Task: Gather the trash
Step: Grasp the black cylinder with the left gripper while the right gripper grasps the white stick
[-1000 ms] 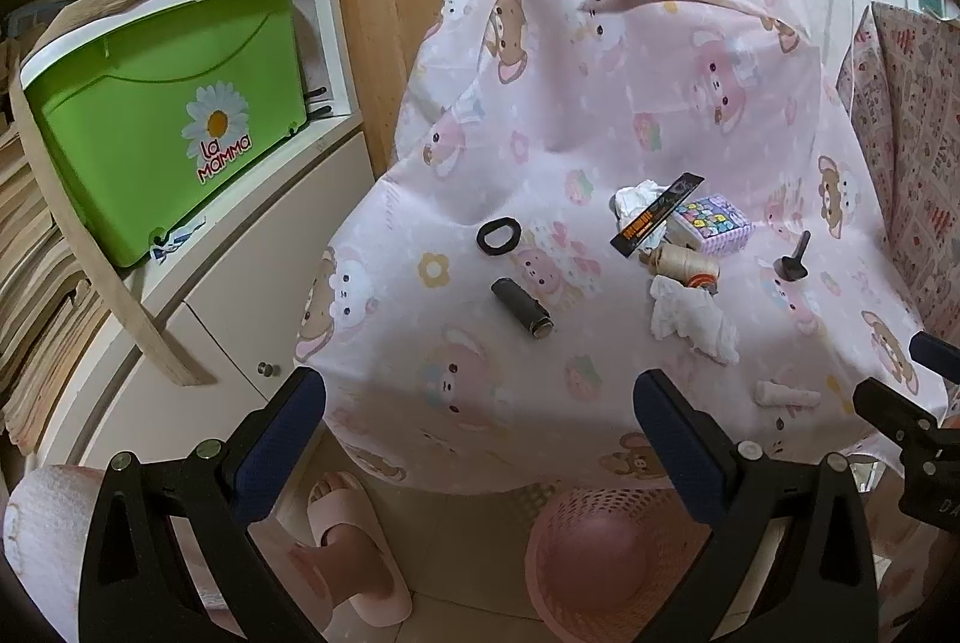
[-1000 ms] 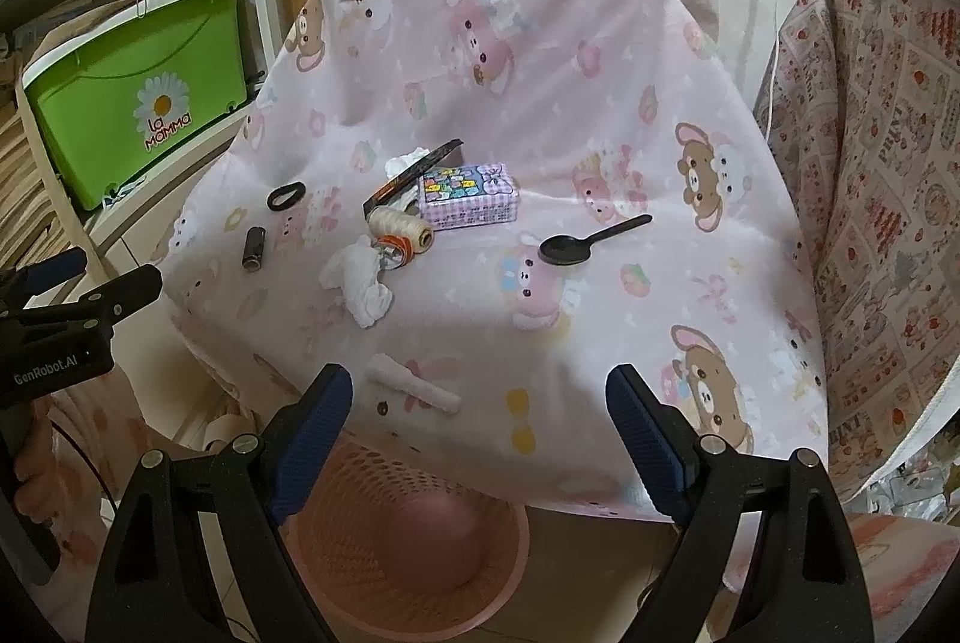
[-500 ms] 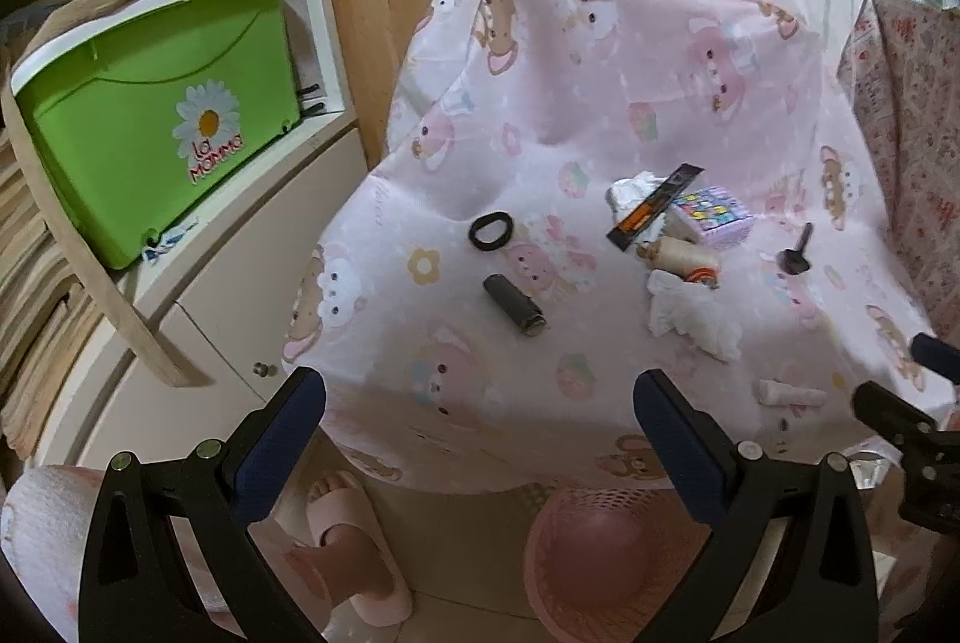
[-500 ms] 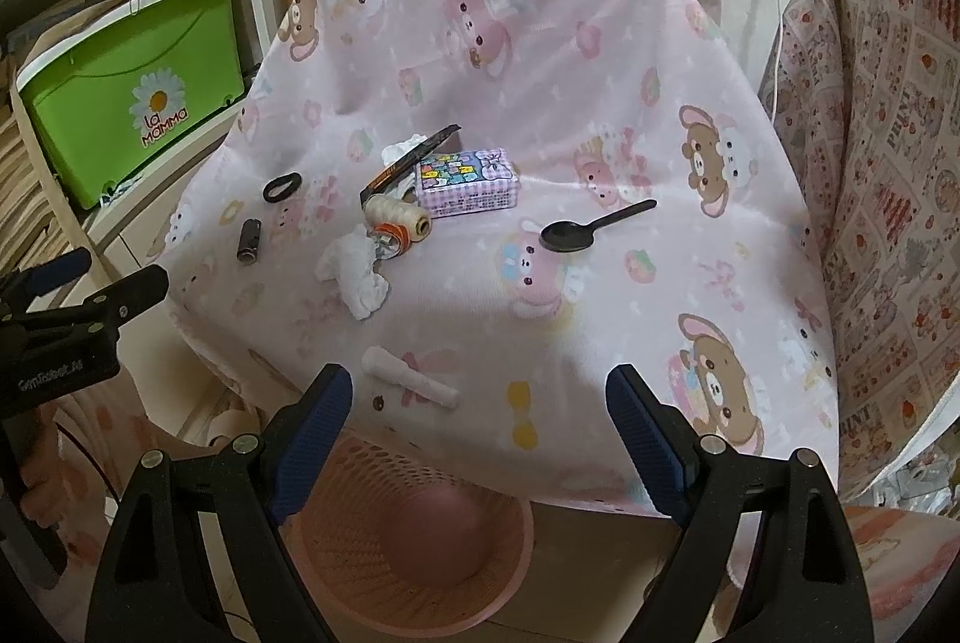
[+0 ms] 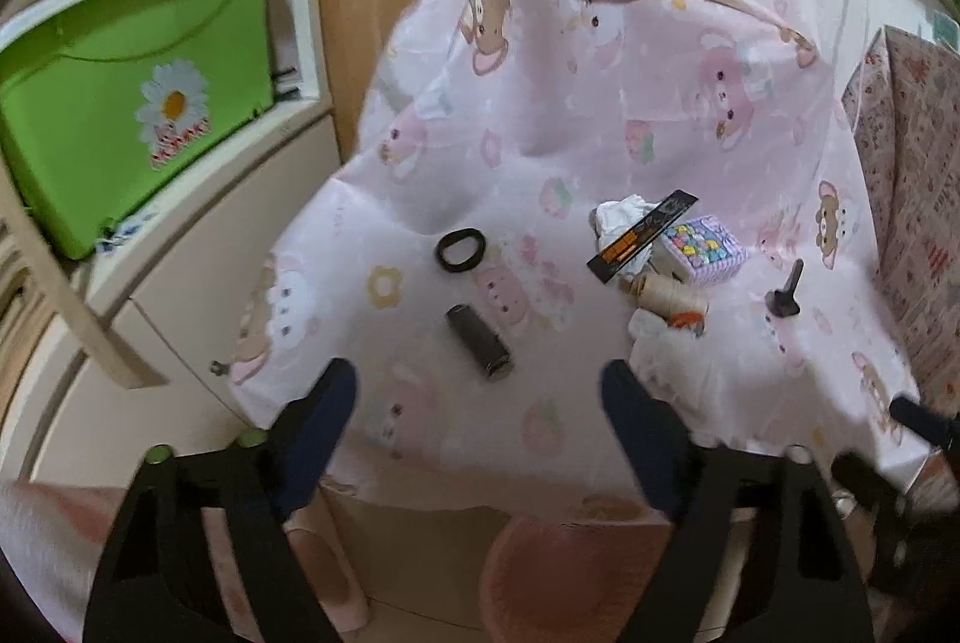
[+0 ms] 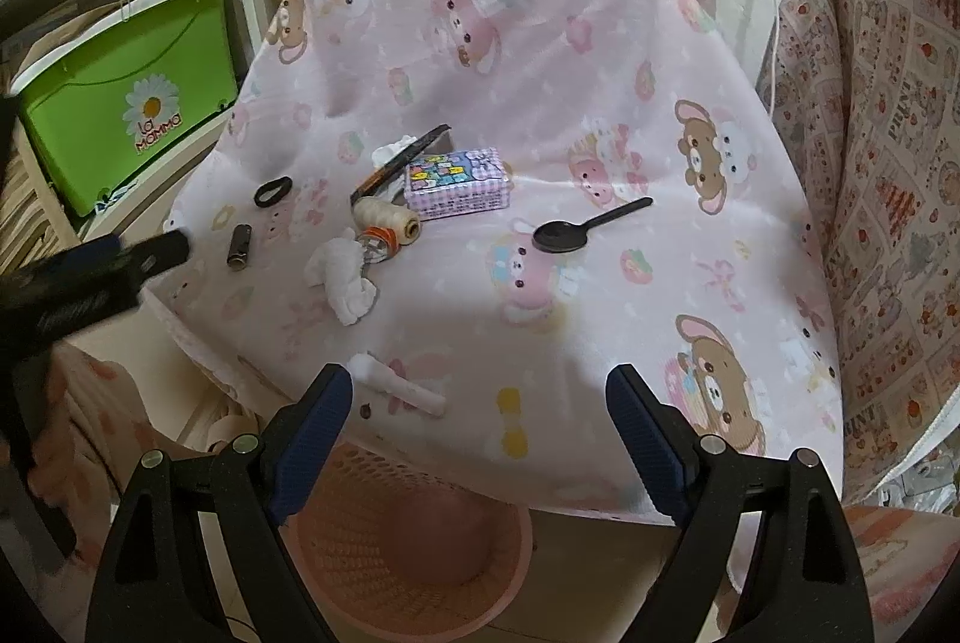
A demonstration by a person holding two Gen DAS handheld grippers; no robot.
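Nothing is collected yet, as far as I can judge: the pink basket (image 6: 408,541) on the floor right under my tools looks empty, and every scrap lies out on the pink cloth (image 6: 540,73) that covers the bench.

My left tool (image 5: 477,421) has just been closing partway, with nothing between its jaws; it stands over the front hem. My right tool (image 6: 480,421) is spread wide and empty, above the basket rim.

Nearest me is the small rolled tissue (image 6: 399,385), just inside the cloth's front edge and close to my right tool's left finger. It is almost over the basket, so I think it is the easy first pick. Further in lies the crumpled tissue (image 6: 345,277), touching the thread spools (image 6: 387,223). Behind those, another white wad (image 5: 618,214) sits under the black strip (image 5: 645,235), beside the patterned box (image 6: 459,184).

The dark cylinder (image 5: 480,343), black ring (image 5: 461,250) and black spoon (image 6: 585,229) lie well apart, with bare cloth between. The cloth drops away at the front and left; to the left stands a cupboard with a green bin (image 5: 120,103), and a patterned sheet (image 6: 888,163) hangs at right. The far cloth is clear.
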